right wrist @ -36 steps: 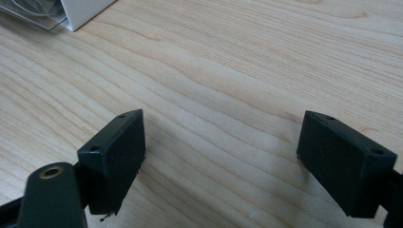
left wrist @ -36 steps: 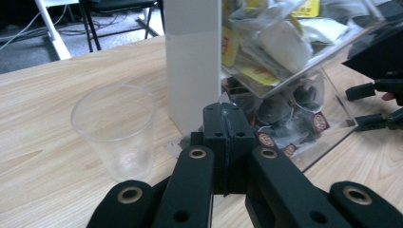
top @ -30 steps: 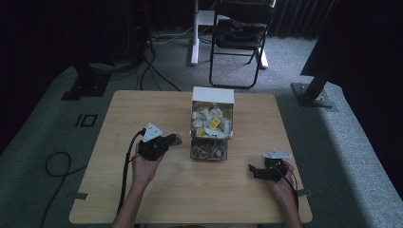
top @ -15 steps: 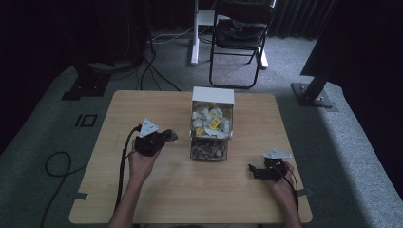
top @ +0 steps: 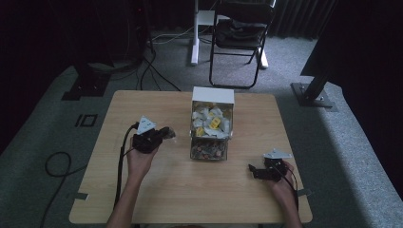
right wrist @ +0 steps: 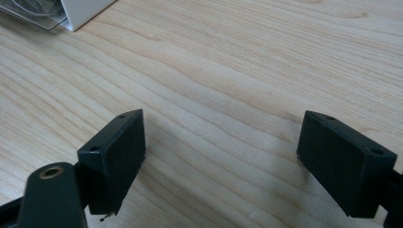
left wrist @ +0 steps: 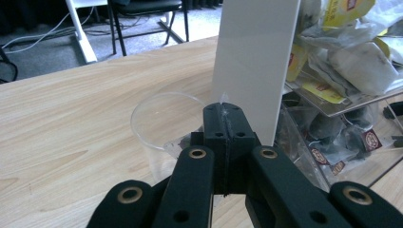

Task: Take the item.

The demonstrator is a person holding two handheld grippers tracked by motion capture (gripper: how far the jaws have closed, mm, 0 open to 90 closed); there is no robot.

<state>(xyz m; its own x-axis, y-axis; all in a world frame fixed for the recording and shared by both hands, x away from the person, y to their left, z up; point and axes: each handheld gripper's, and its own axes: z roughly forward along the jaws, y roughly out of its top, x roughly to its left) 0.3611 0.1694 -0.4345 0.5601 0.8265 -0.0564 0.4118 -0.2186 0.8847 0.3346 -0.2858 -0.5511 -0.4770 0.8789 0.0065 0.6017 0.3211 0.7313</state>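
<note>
Left gripper (left wrist: 223,111) — jaws are pressed together on the near rim of a clear plastic cup (left wrist: 161,123), which is pinched between the pads. The cup is seen upright in the left gripper view, its round mouth open, just beside the white side wall of the box (left wrist: 254,61). In the high view the left gripper (top: 166,134) is held above the table (top: 142,190) by the left hand (top: 139,159), a little left of the box (top: 212,97), its cable trailing back along the forearm.

The box is placed at the table's middle — a white-walled dispenser with a clear front, in which tea bags (left wrist: 342,52) are heaped in an upper tray; darker sachets (left wrist: 332,137) are stored in the lower compartment.

Right gripper (right wrist: 221,161) — jaws are spread wide over bare wood, nothing between them. In the high view the right gripper (top: 254,172) is rested near the table's right front edge, well apart from the box, and is held by the right hand (top: 283,183).
</note>
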